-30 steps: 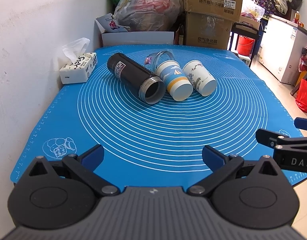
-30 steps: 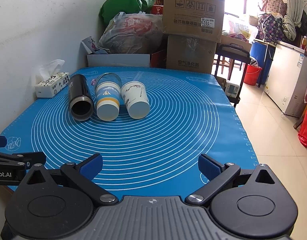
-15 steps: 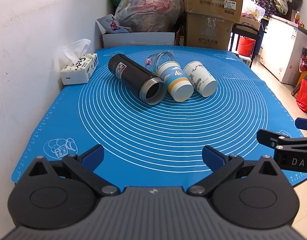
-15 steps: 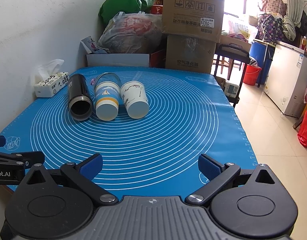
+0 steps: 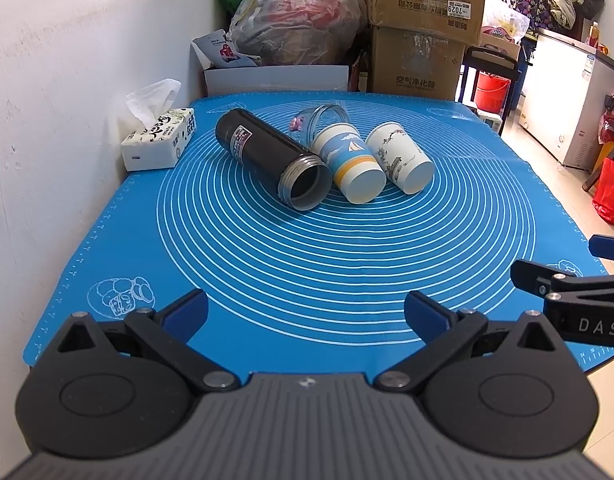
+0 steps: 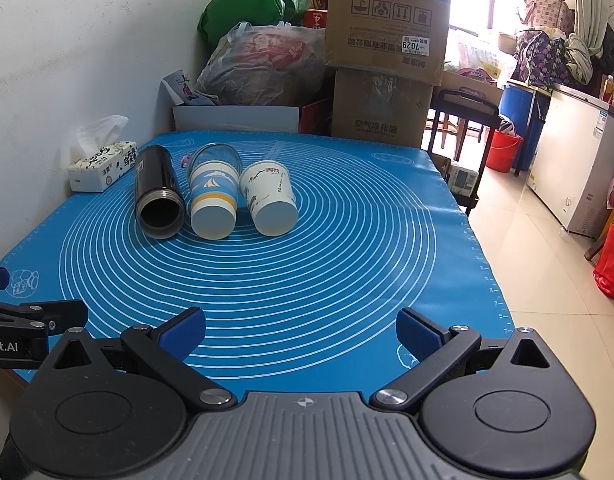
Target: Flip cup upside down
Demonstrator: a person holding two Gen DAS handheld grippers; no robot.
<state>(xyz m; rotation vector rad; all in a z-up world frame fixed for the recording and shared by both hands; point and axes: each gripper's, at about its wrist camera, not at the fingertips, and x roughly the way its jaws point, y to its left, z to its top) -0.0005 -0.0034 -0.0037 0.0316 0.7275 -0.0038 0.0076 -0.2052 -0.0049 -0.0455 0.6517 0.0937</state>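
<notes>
Three cups lie on their sides in a row on the blue mat (image 5: 347, 264): a black flask (image 5: 273, 156) with its open mouth toward me, a blue-and-white paper cup (image 5: 349, 168) and a white patterned paper cup (image 5: 401, 162), both with bases toward me. A clear glass (image 5: 325, 118) lies behind them. In the right wrist view they show as flask (image 6: 157, 192), blue cup (image 6: 213, 200), white cup (image 6: 269, 196). My left gripper (image 5: 305, 312) is open and empty at the mat's near edge. My right gripper (image 6: 301, 330) is open and empty, also near the front edge.
A tissue box (image 5: 159, 144) sits at the mat's left edge by the wall. Cardboard boxes (image 5: 423, 28) and bags (image 5: 295, 24) stand behind the table. The table's right edge drops to the tiled floor (image 6: 547, 264).
Both grippers have drifted very slightly; the cups have not moved and both grippers stay open.
</notes>
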